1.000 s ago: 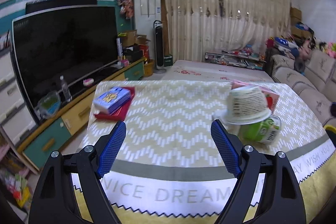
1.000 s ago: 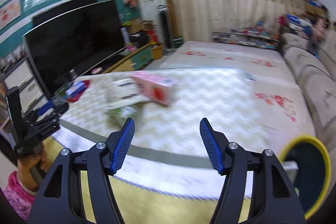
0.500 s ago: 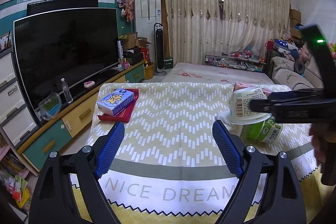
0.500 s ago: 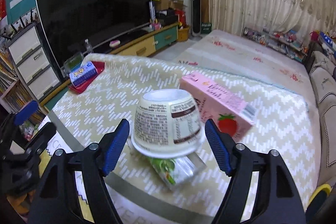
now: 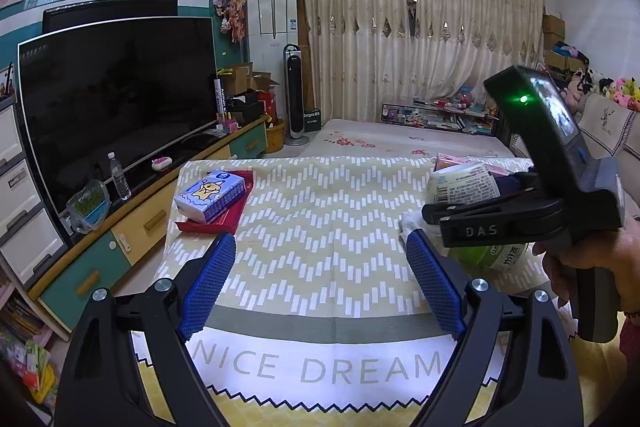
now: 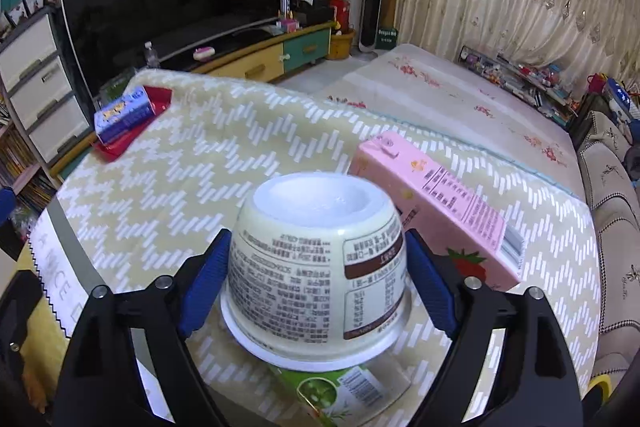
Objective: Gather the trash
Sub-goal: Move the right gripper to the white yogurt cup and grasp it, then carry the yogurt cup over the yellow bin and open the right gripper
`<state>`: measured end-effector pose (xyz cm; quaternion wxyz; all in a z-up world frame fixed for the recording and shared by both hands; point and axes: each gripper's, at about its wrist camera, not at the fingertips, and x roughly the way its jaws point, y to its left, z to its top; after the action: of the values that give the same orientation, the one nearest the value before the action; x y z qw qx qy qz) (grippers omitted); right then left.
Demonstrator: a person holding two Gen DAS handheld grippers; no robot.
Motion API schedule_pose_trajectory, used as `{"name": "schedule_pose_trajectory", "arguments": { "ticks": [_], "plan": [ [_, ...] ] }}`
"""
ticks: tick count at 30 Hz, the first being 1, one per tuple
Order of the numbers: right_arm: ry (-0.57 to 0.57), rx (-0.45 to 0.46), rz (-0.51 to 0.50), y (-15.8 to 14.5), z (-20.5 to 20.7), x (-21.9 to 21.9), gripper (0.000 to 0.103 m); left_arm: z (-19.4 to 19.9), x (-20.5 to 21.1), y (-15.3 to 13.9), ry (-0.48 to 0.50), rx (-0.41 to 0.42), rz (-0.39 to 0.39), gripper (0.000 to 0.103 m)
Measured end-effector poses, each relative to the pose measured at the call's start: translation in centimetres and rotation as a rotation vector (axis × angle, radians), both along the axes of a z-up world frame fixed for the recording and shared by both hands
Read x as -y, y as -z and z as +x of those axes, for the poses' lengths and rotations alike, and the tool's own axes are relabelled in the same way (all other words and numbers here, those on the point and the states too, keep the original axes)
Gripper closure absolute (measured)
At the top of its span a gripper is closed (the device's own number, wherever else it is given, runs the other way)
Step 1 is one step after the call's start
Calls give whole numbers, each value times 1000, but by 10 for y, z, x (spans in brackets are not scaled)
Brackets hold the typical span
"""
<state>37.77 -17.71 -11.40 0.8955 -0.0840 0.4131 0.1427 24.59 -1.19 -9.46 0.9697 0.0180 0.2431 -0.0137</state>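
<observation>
Right gripper: the right gripper (image 6: 318, 273) sits at lower centre of the right wrist view, its blue pads (image 6: 206, 281) on either side of the upturned cup; the pads look to be at the cup's walls, but firm contact cannot be told.
Cup: the cream yogurt cup (image 6: 320, 267) stands upside down at centre of the right wrist view, its rim resting on a green packet (image 6: 340, 389) that lies on the tablecloth (image 6: 200, 155).
Pink carton: a pink strawberry carton (image 6: 436, 207) lies tilted just behind and right of the cup, touching or nearly touching it.
Left gripper: the left gripper (image 5: 322, 281) fills the bottom of the left wrist view, jaws spread wide over bare cloth, holding nothing.
Seen from the left: the cup (image 5: 464, 183) shows at right of the frame, partly hidden by the right gripper's black body (image 5: 540, 195), with the packet (image 5: 496, 255) below it.
Tissue pack: a blue tissue pack (image 5: 210, 197) rests on a red tray (image 5: 236, 215) at the cloth's far left corner, well apart from the trash.
Room: a television (image 5: 112, 99) stands at left of the frame, curtains (image 5: 420, 35) across the back.
</observation>
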Motion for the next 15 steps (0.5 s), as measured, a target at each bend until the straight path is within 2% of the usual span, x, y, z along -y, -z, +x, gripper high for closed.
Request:
{"name": "schedule_pose_trajectory", "arguments": {
  "ticks": [7,15],
  "plan": [
    [14,42,45,-16,-20,8,25,1,0,1,7,-6,-4,17],
    [42,124,83,-47,-68,36,25,2,1,1,9,-11,-1,15]
  ]
}}
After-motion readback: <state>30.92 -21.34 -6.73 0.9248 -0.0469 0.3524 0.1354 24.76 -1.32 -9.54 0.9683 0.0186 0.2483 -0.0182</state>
